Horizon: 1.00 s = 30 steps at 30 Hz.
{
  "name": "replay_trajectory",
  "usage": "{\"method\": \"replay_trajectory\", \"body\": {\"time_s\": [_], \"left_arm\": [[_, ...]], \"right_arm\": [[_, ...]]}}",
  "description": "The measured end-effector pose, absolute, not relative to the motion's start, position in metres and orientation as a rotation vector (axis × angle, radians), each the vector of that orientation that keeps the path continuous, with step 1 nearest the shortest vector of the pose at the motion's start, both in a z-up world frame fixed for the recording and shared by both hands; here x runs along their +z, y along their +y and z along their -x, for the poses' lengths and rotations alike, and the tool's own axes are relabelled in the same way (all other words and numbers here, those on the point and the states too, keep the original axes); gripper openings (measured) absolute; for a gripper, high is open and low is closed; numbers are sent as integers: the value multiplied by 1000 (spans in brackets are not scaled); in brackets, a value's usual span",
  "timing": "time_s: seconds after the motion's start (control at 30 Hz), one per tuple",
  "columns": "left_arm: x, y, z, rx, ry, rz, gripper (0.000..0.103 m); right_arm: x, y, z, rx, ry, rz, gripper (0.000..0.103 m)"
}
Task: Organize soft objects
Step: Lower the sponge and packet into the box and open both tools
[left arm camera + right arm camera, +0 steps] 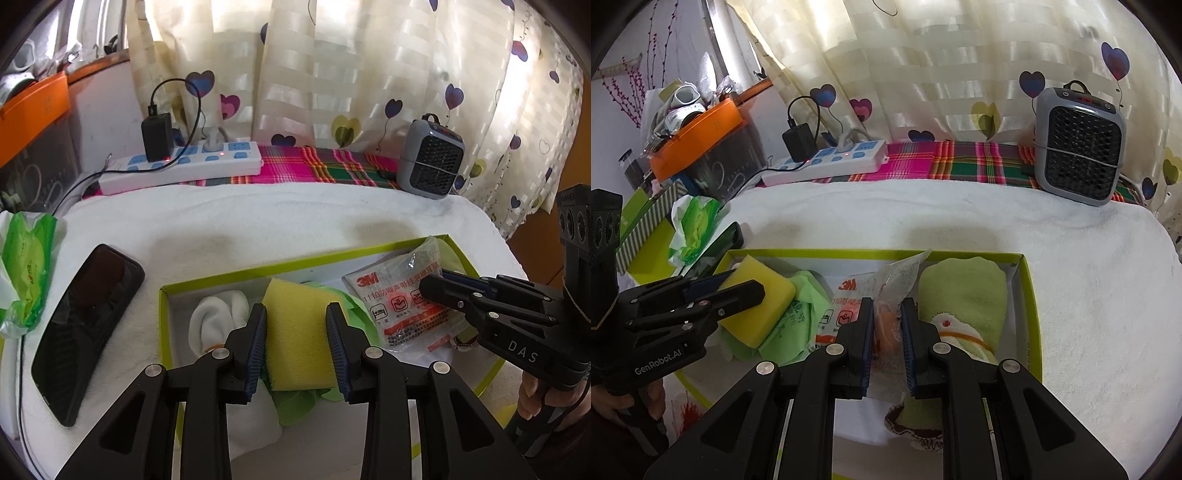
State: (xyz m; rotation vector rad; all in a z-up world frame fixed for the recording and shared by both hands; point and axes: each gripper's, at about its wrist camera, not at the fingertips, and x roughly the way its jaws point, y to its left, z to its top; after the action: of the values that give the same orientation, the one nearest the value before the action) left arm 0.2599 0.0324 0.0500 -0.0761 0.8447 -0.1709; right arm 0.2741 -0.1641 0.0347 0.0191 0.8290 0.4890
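A yellow sponge (pixel 295 343) sits between the pads of my left gripper (pixel 296 309), which is shut on it, low inside the green-rimmed box (pixel 295 263). In the right wrist view the sponge (pixel 757 306) rests against green packets (pixel 798 321), with the left gripper (pixel 746 285) coming in from the left. My right gripper (pixel 887 303) is shut on a clear 3M earplug packet (pixel 849 291) at the middle of the box (pixel 1030 314). That packet (pixel 399 295) and the right gripper (pixel 434 286) also show in the left wrist view. White socks (pixel 218 314) and a green towel (pixel 960 295) lie in the box.
The box stands on a white towel (pixel 1071 277) over a plaid cloth. A black phone (pixel 85 339) and a green tissue pack (pixel 26 266) lie left of the box. A power strip (pixel 184 166) and a grey heater (pixel 430 158) stand at the back, before the curtain.
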Motion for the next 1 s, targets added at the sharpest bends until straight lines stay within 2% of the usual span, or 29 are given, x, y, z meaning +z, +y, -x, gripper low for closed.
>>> {"method": "replay_trajectory", "body": {"time_s": [0.43, 0.67, 0.93, 1.0], "left_arm": [[49, 33, -258, -154, 841, 51, 37], [48, 31, -256, -144, 843, 41, 39], [52, 30, -252, -136, 839, 29, 43], [53, 30, -250, -135, 837, 26, 43]], "right_arm": [[34, -161, -274, 467, 832, 1, 20], [37, -158, -269, 474, 815, 24, 41], [37, -156, -268, 465, 814, 30, 45], [37, -157, -268, 466, 814, 30, 49]]}}
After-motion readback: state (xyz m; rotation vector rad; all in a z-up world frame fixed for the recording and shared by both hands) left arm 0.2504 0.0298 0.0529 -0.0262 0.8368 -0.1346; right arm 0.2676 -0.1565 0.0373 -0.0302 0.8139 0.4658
